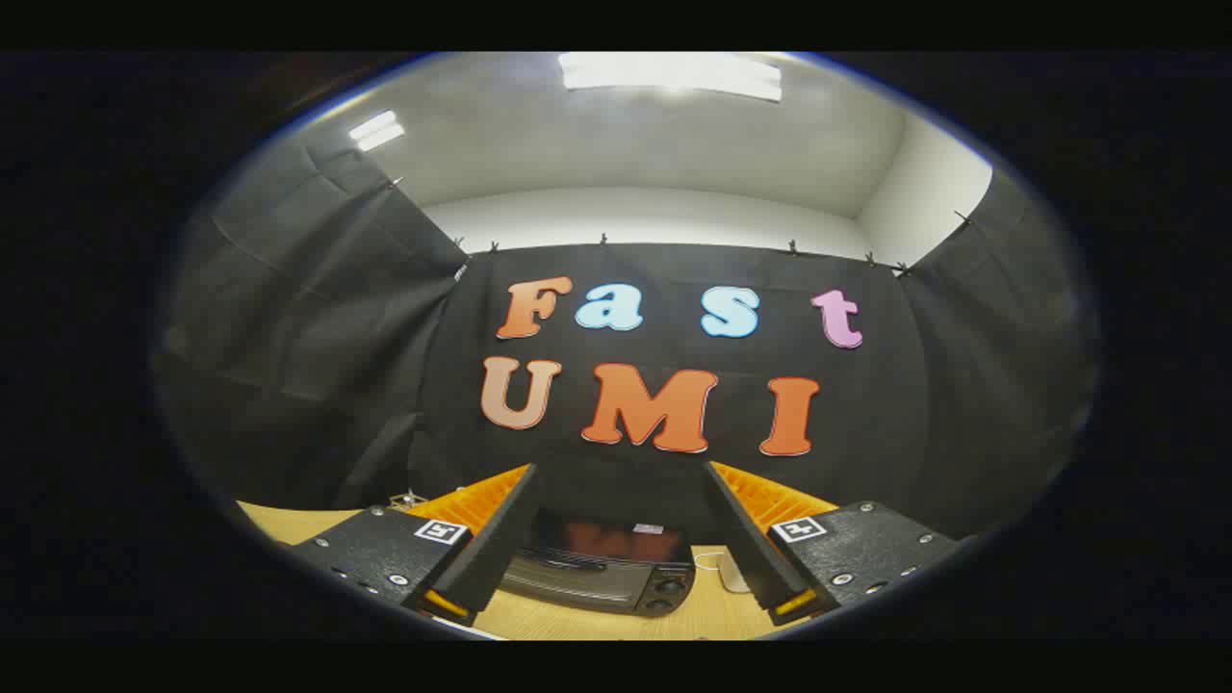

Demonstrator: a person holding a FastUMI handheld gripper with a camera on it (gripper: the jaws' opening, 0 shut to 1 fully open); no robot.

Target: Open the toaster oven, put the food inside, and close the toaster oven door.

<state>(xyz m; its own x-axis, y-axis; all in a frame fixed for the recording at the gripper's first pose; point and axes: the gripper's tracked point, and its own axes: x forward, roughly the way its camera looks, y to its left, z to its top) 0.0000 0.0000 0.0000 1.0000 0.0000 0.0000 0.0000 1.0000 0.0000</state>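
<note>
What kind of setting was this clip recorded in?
Likely an indoor recording booth: black cloth walls clipped up on three sides, a pale wooden table, and a dark closed toaster oven beyond the open gripper.

Readable text: none I can make out.
- Square coded markers [440, 531], one on each side of my gripper [621, 467], fingers spread wide.
- Small sticker [649, 528] on the toaster oven [602, 577]: too small to read.

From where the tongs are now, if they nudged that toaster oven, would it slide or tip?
The toaster oven would probably stay put: it looks like a squat, boxy metal appliance sitting flat on the wooden table, so tipping seems unlikely. A hard shove might slide it. The tongs are open, with the oven beyond them, untouched.
</note>
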